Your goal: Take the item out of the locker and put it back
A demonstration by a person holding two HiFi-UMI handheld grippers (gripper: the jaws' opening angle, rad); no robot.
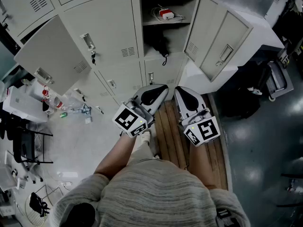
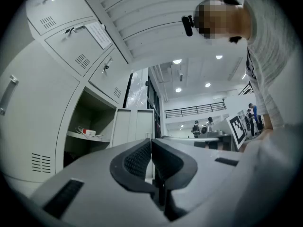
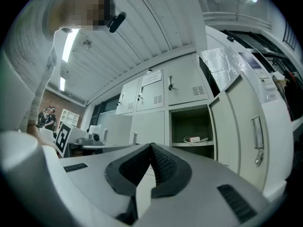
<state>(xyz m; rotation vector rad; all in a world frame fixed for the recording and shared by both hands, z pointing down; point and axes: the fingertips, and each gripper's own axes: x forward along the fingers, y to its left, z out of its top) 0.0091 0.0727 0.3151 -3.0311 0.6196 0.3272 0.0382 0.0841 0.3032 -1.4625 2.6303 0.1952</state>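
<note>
In front of the open pale grey metal locker [image 1: 218,32], the left gripper [image 1: 160,90] and right gripper [image 1: 181,91] sit side by side, each with its jaws pressed together on nothing. The small red-and-white device with a white cable [image 1: 165,14] lies on the locker's upper shelf, well apart from both grippers.

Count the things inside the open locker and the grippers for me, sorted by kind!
Red-and-white item with a white cable, on the shelf: 1
Black item under the shelf: 1
Grippers, both shut and empty: 2 (left gripper, right gripper)
Total: 4
</note>
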